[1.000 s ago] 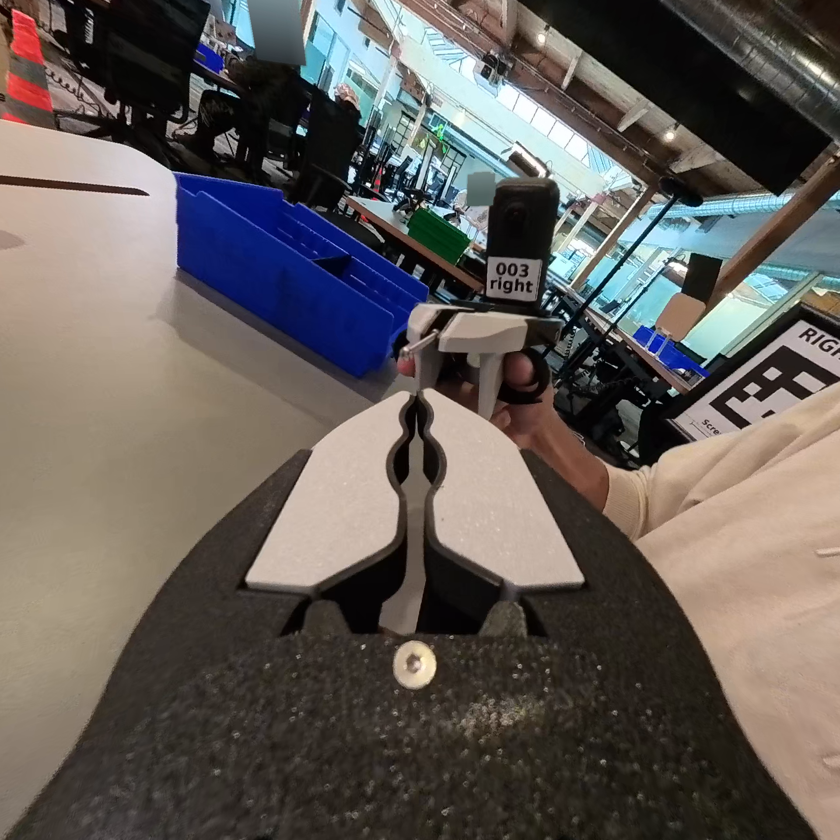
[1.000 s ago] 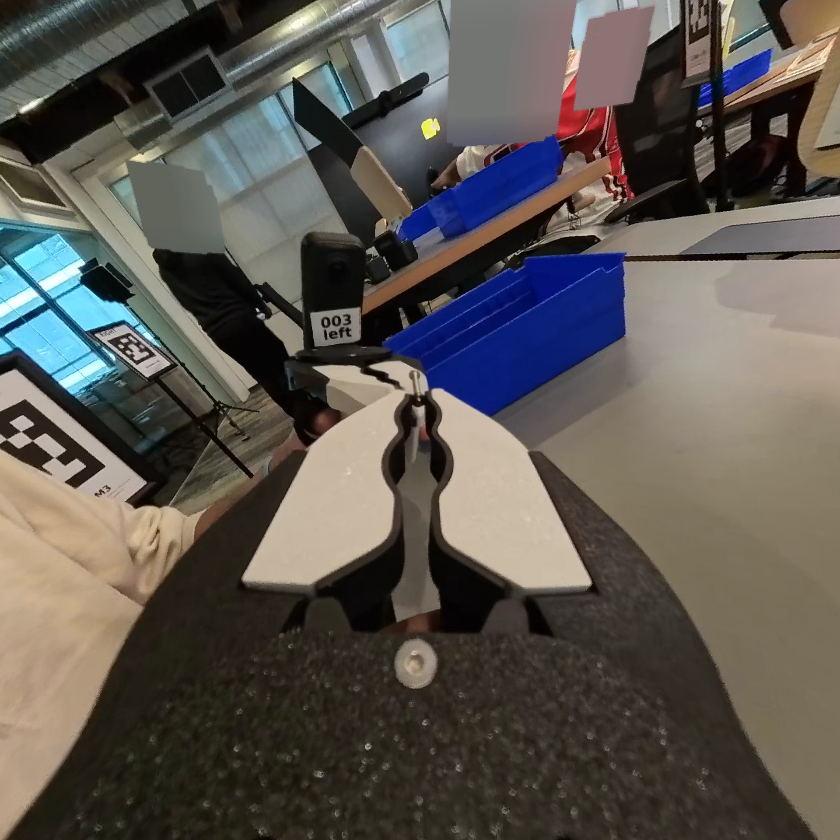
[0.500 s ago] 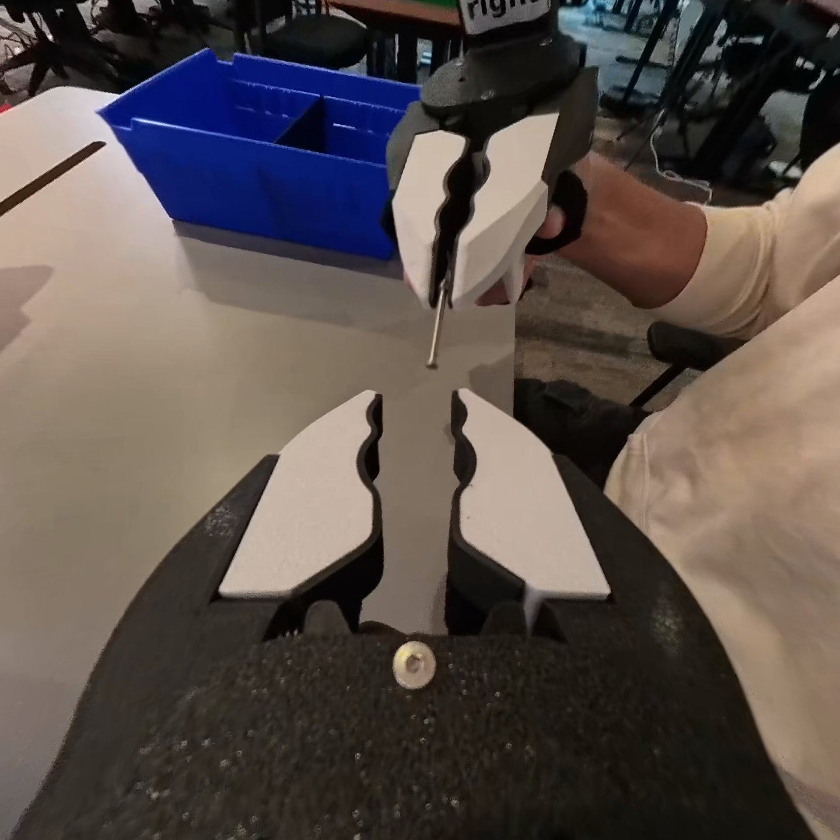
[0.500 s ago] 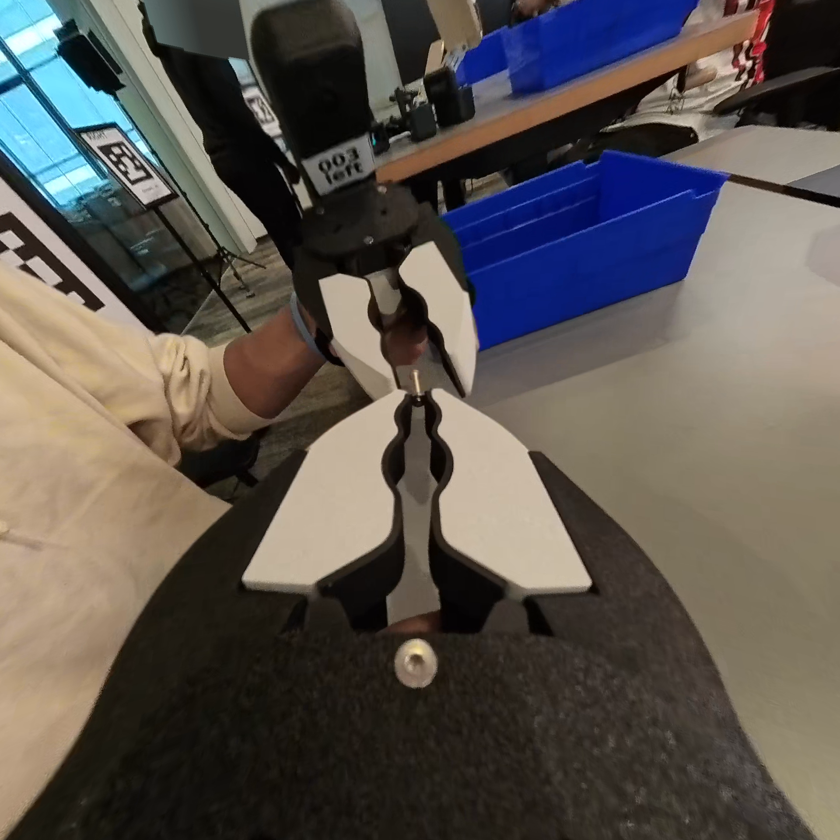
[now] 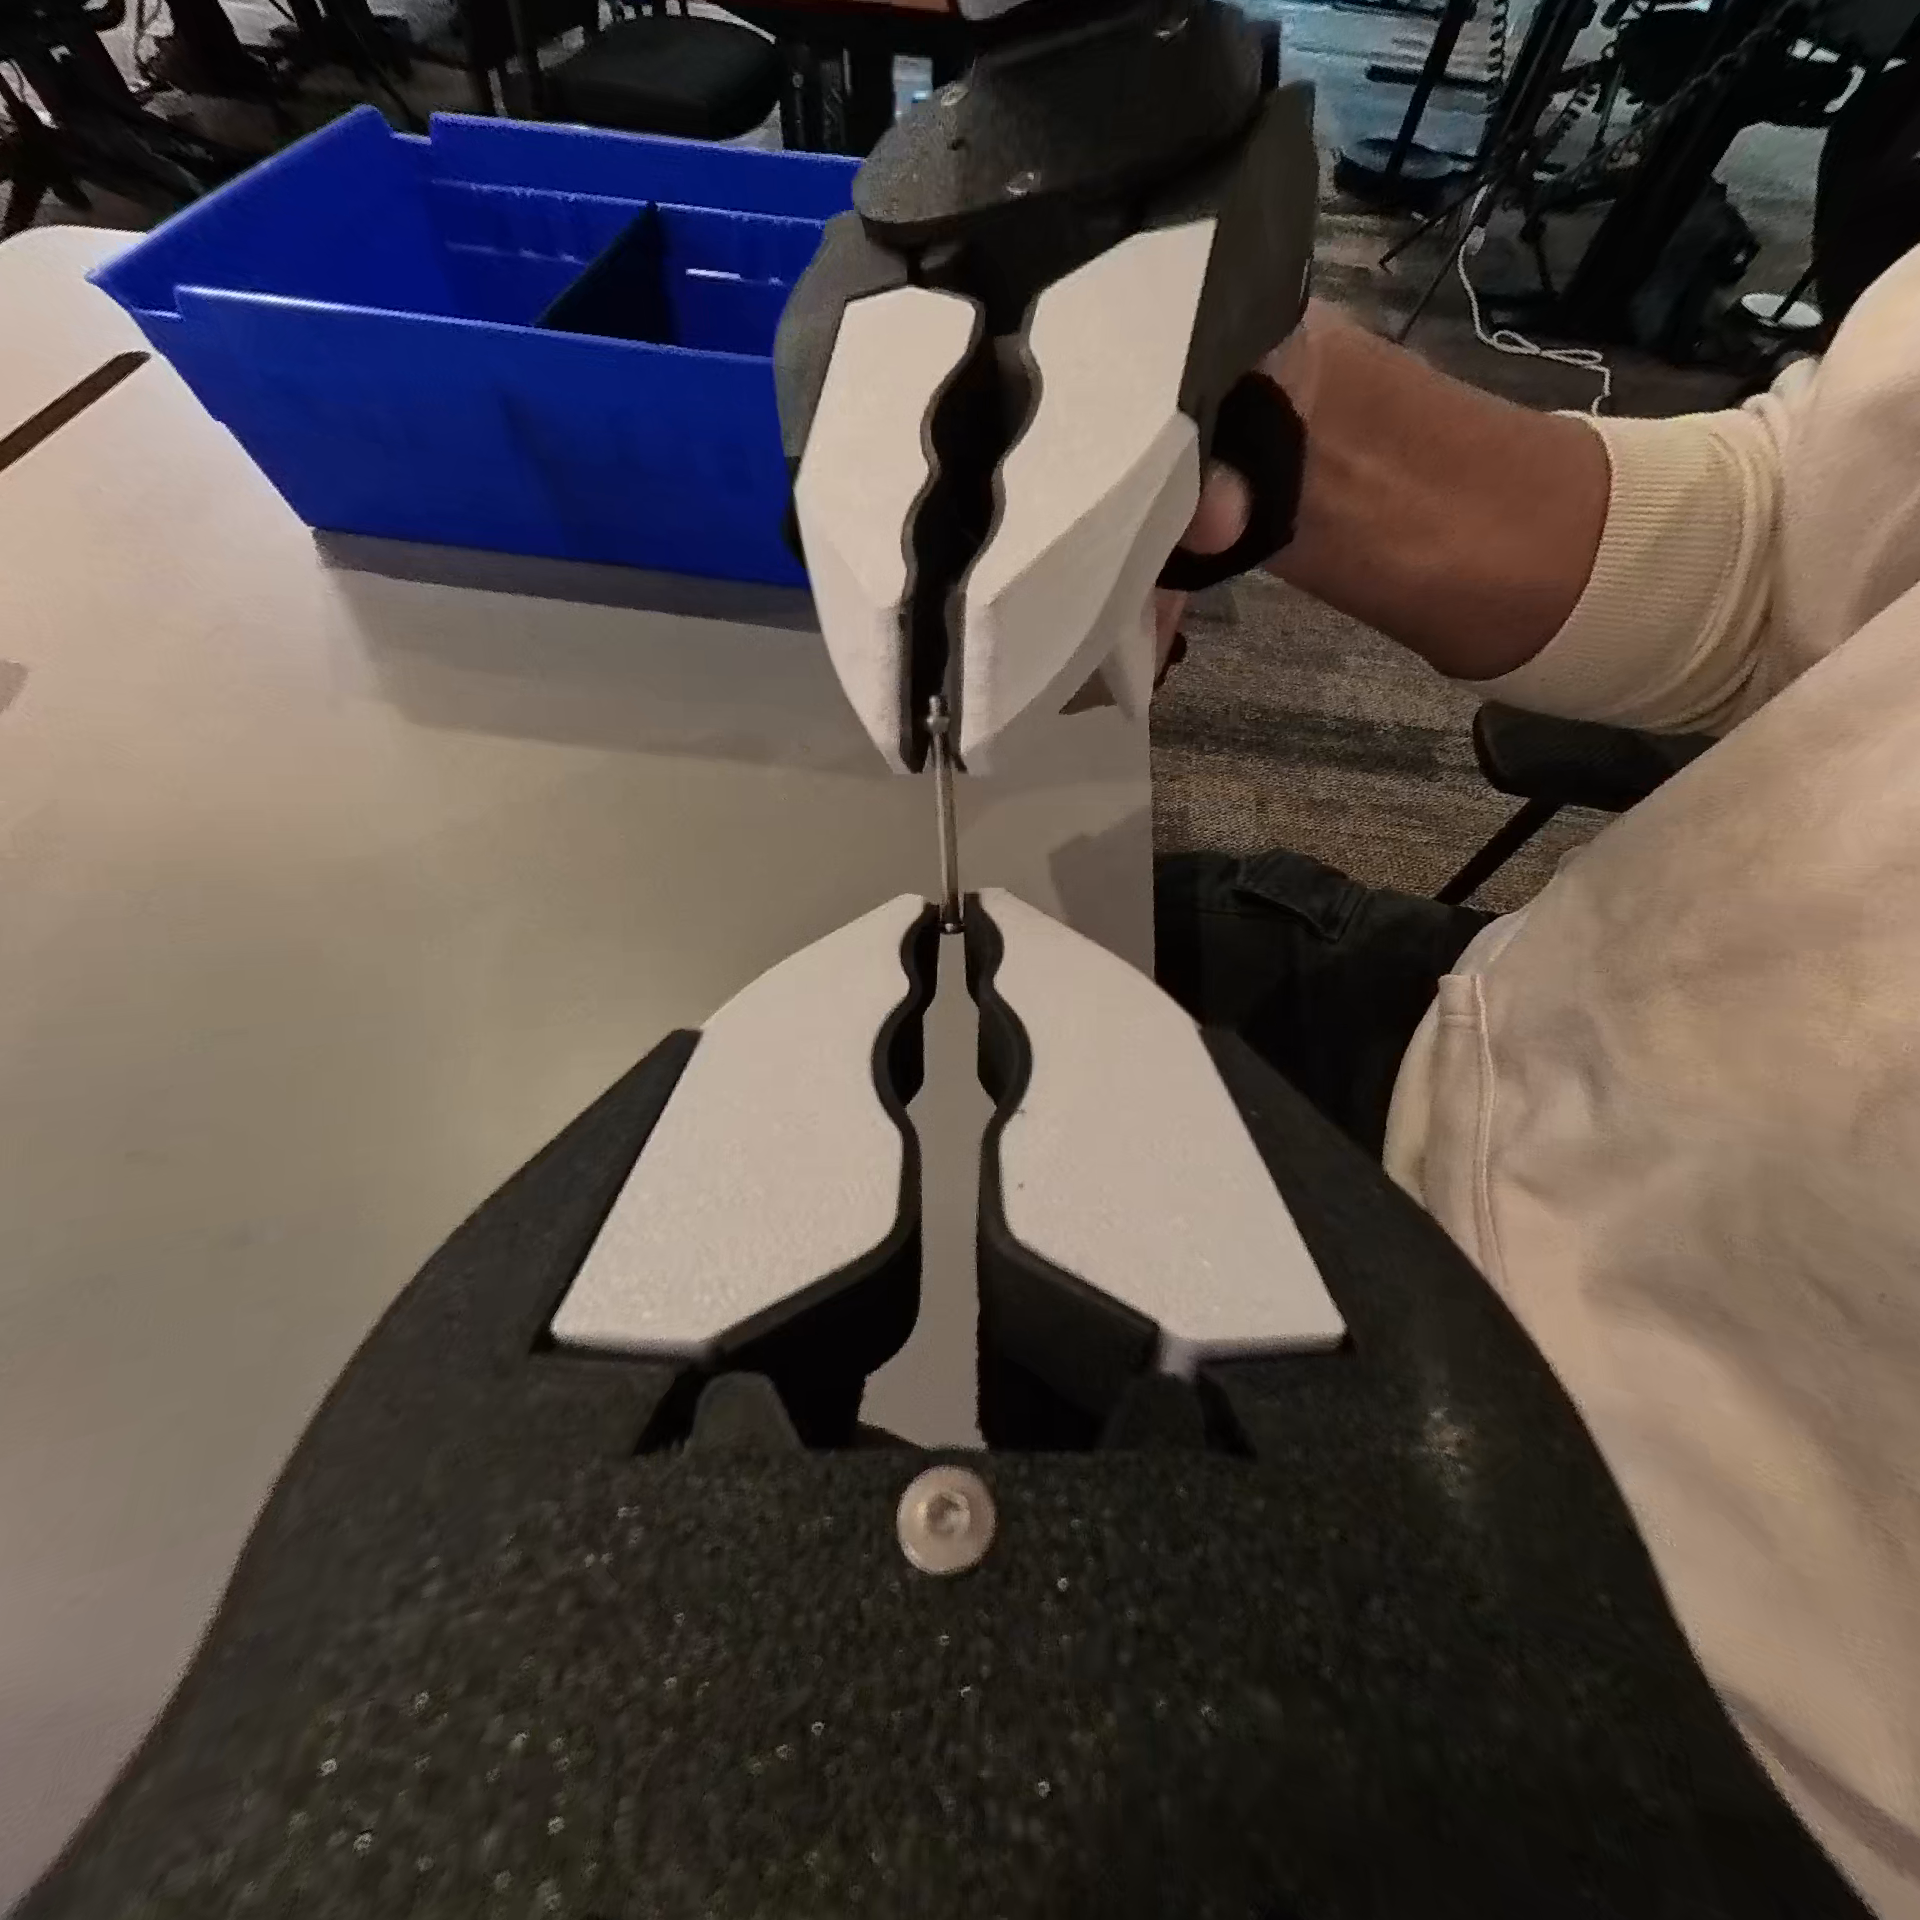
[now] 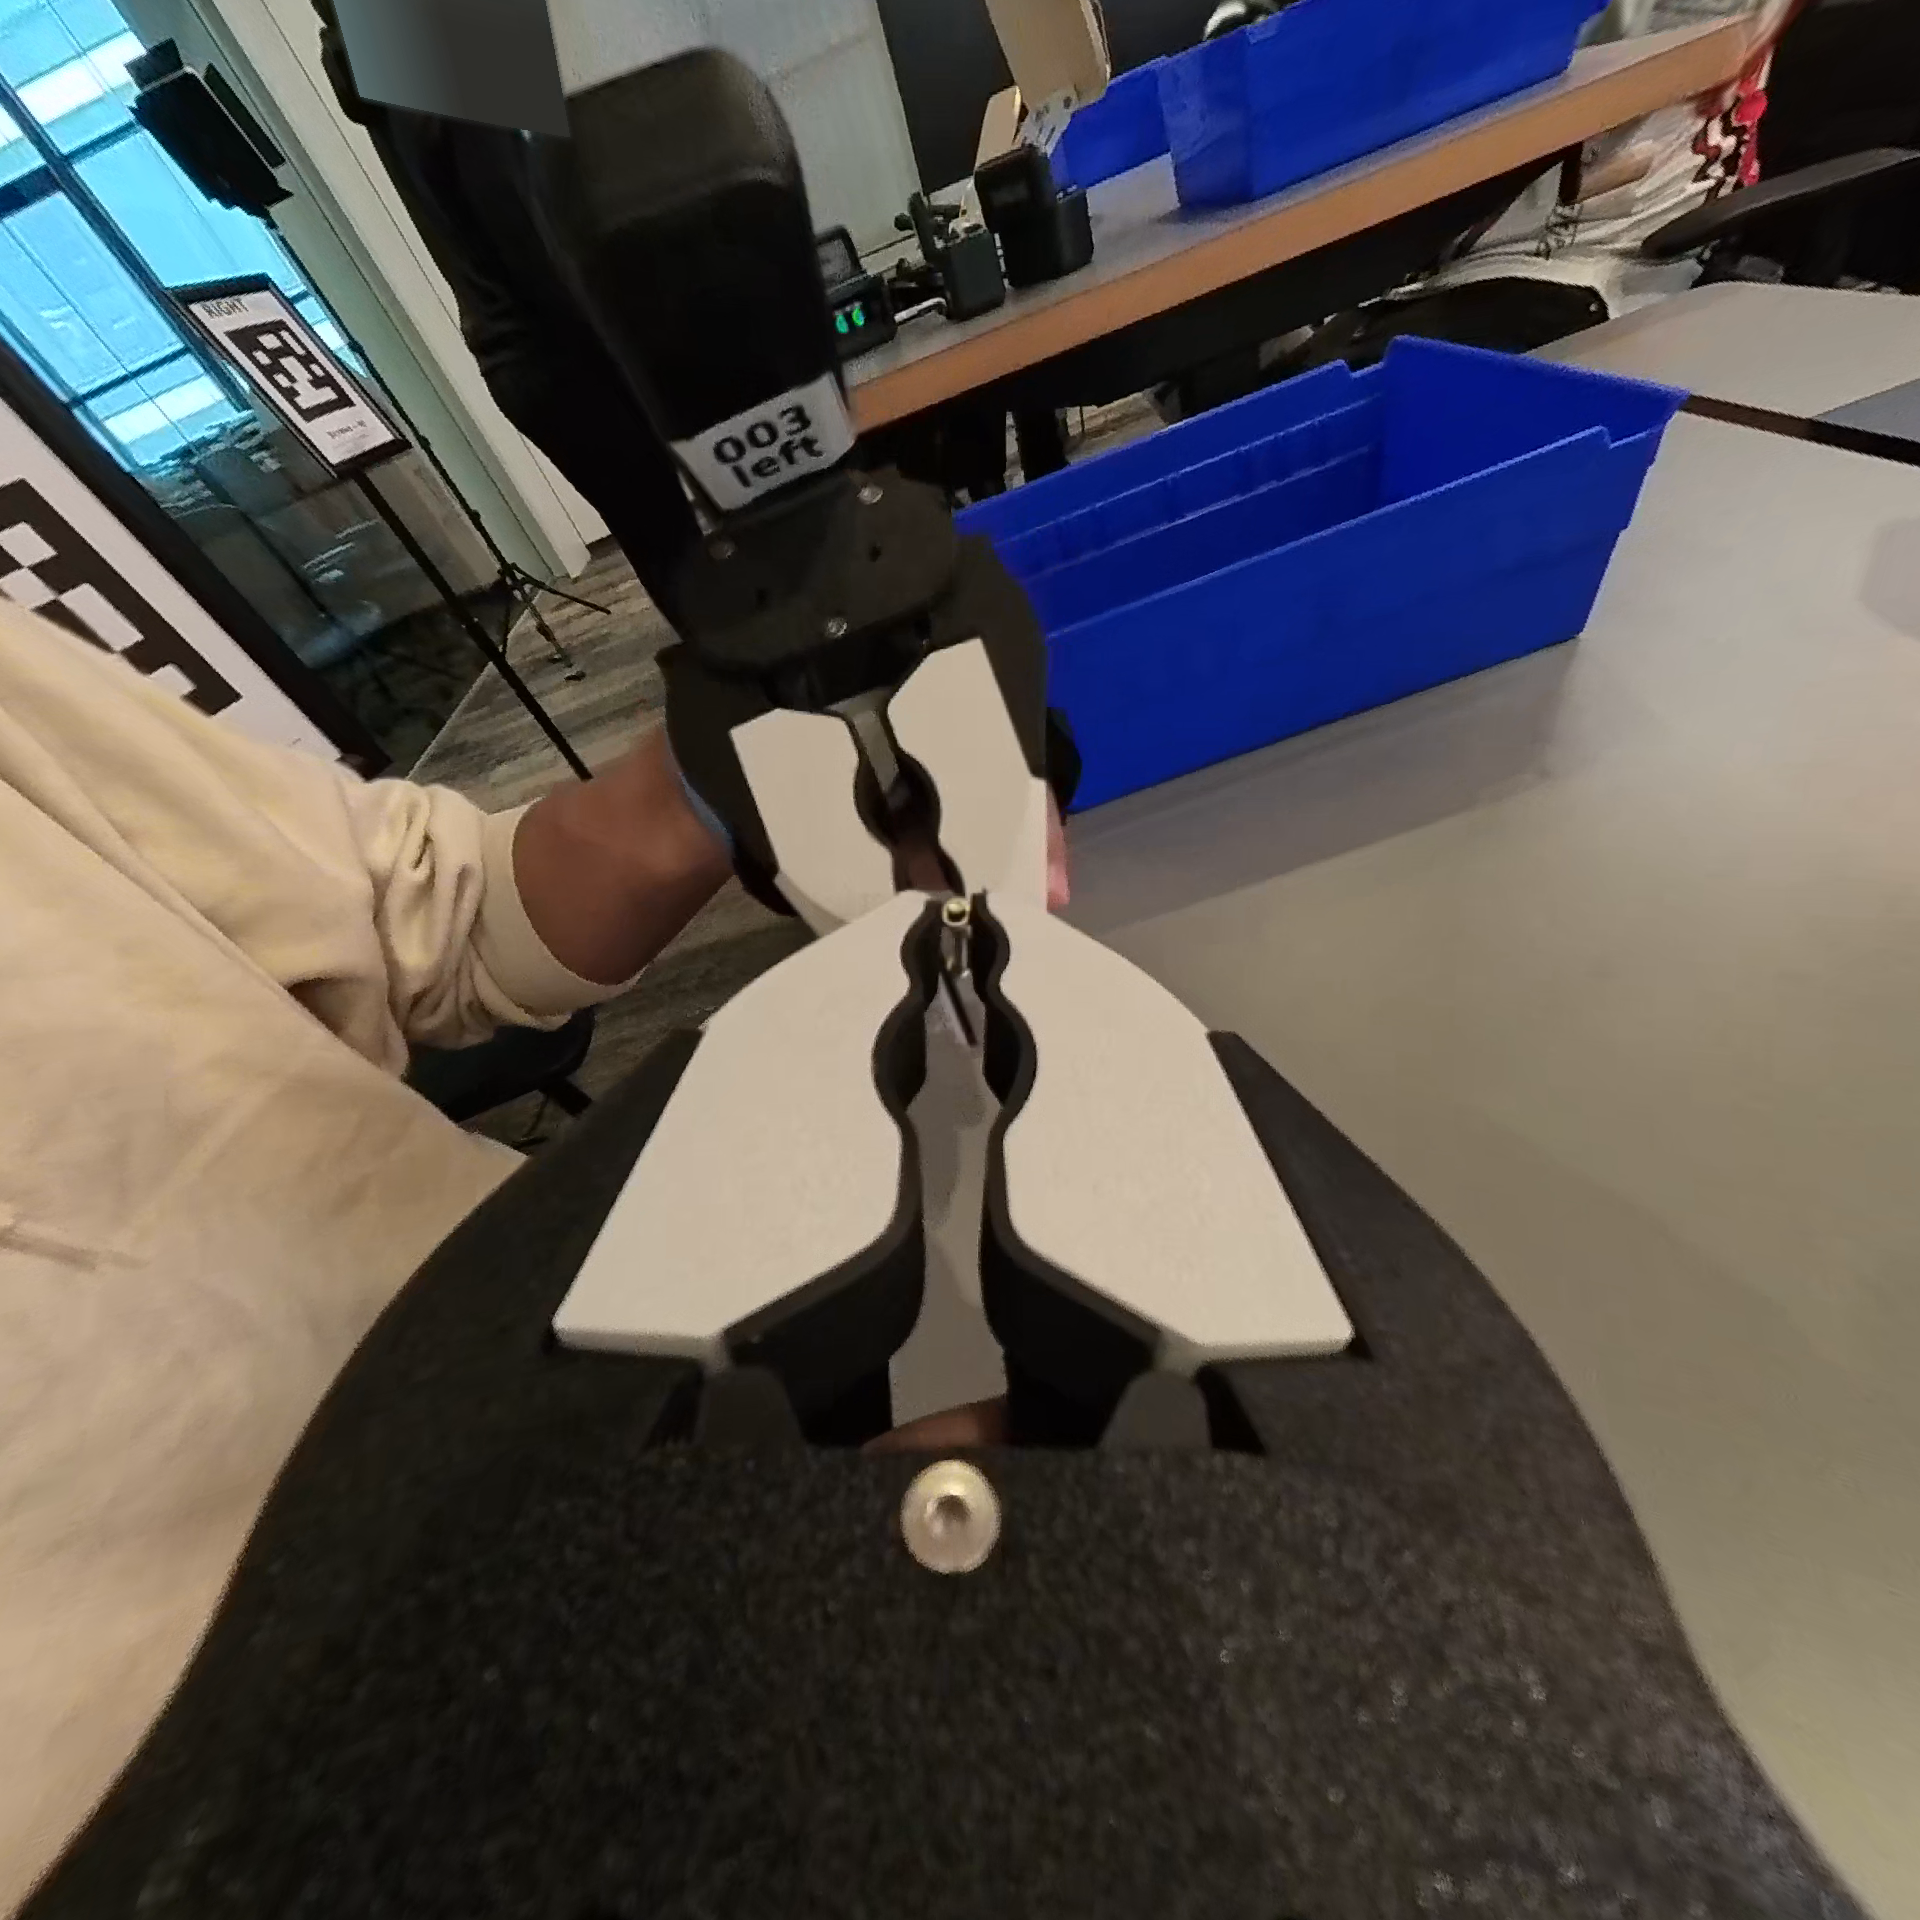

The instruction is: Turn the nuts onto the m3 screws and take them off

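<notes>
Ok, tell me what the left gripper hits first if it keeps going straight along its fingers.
The screw at its tips, then the right gripper holding it, directly ahead. Depth looks short, so contact seems near-immediate.

A pale grey worktop [image 6: 1558, 987] carried a blue bin [image 6: 1351, 582]. Behind it stood a long wood-topped table [image 6: 1299, 239] with more blue bins [image 6: 1351, 104] and dark equipment. Tall windows [image 6: 62, 312] on the left let in cool daylight — a marker board on a tripod [image 6: 301, 374] stood before them. The floor was dark, speckled carpet [image 5: 1299, 748].
</notes>
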The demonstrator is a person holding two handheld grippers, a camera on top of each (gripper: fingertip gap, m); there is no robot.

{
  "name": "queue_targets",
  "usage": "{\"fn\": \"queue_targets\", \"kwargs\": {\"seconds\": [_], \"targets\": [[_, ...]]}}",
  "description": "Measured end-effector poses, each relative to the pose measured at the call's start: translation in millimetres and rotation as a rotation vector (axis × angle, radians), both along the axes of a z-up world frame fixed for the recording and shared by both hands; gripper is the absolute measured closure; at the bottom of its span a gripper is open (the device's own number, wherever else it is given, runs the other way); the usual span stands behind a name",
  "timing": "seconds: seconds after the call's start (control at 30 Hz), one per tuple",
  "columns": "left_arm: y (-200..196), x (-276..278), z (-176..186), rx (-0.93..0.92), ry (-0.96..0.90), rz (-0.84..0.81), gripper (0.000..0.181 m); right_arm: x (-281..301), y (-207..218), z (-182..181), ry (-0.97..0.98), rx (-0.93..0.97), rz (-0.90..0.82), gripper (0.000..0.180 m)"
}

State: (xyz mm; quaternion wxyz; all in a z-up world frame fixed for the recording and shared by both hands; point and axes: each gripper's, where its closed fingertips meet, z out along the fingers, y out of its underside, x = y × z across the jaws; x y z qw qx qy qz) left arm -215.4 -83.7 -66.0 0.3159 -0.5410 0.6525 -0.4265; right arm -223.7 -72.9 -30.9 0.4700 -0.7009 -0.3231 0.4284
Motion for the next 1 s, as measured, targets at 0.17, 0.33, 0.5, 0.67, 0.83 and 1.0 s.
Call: {"fn": "queue_targets", "kwargs": {"seconds": [0.17, 0.33, 0.5, 0.67, 0.83, 1.0], "targets": [[-2, 2, 1, -0.047, -0.039, 0.007, 0.177, -4, 2, 2, 0.05, -0.007, 0.0, 0.174], [3, 1, 7, -0.145, -0.129, 0.039, 0.177, 1, 0, 5, 0.06, 0.038, -0.041, 0.159], [23, 10, 0, -0.257, -0.221, 0.19, 0.177, 18, 6, -4, 0.045, 0.112, -0.224, 0.152], [29, 19, -10, -0.374, -0.28, 0.251, 0.177, 22, 8, -12, 0.126, 0.142, -0.411, 0.136], [8, 21, -8, -0.45, -0.294, 0.128, 0.177, 16, 5, -10, 0.26, 0.051, -0.323, 0.131], [-8, 19, 2, -0.485, -0.3, 0.029, 0.177, 5, 2, -2, 0.341, 0.013, -0.199, 0.13]]}}
